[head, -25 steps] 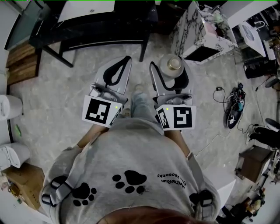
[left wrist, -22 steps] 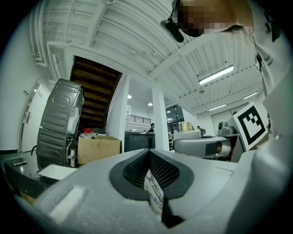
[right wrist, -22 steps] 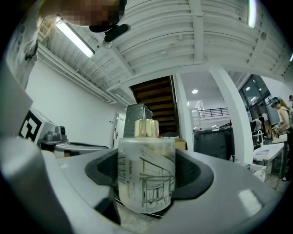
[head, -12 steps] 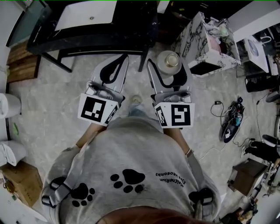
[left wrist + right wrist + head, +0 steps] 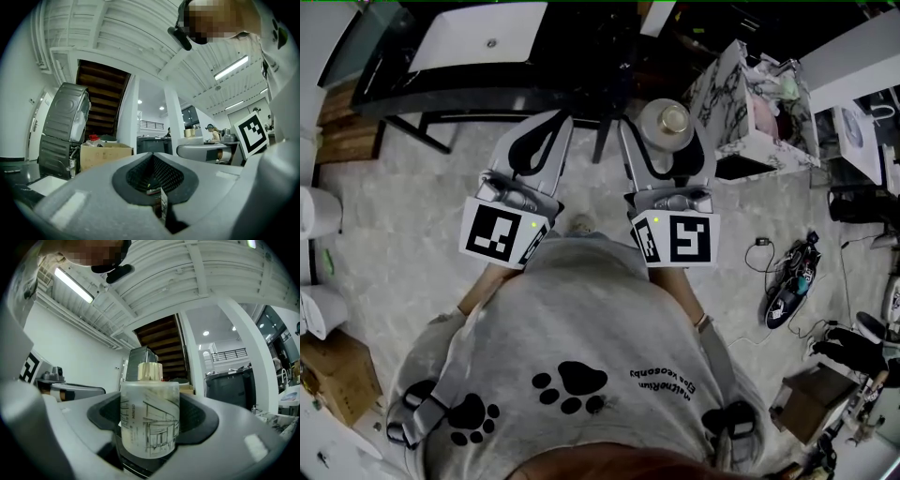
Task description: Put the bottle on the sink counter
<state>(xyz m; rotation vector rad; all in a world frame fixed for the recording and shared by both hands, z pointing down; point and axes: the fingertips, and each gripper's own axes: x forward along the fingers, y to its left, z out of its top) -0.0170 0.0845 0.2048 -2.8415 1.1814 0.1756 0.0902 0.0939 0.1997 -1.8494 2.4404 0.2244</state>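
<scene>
Between the right tongs [image 5: 664,133]: frosted cylindrical bottle [image 5: 149,420] with gold cap, upright, gripped, held over the pale floor [image 5: 412,206].
Left tongs [image 5: 555,122]: pressed together, empty.
Black sink surface [image 5: 534,82]: ahead, apart from the bottle.

I read the bottle [image 5: 149,420] as frosted and half-clear, glass or plastic I cannot tell, matt, with thin black line print and a ribbed pale gold cap of dull sheen. The right gripper [image 5: 666,148] and left gripper [image 5: 546,127] have smooth, matt grey plastic shells. Their pads [image 5: 164,176] look black, rubbery and finely dimpled. Beyond the bottle, the sink [image 5: 478,37] is white and glossy, set in a dark, smooth surface [image 5: 525,82]. The floor [image 5: 422,216] is pale mottled stone. The person's sweatshirt [image 5: 581,328] is soft grey cloth.
</scene>
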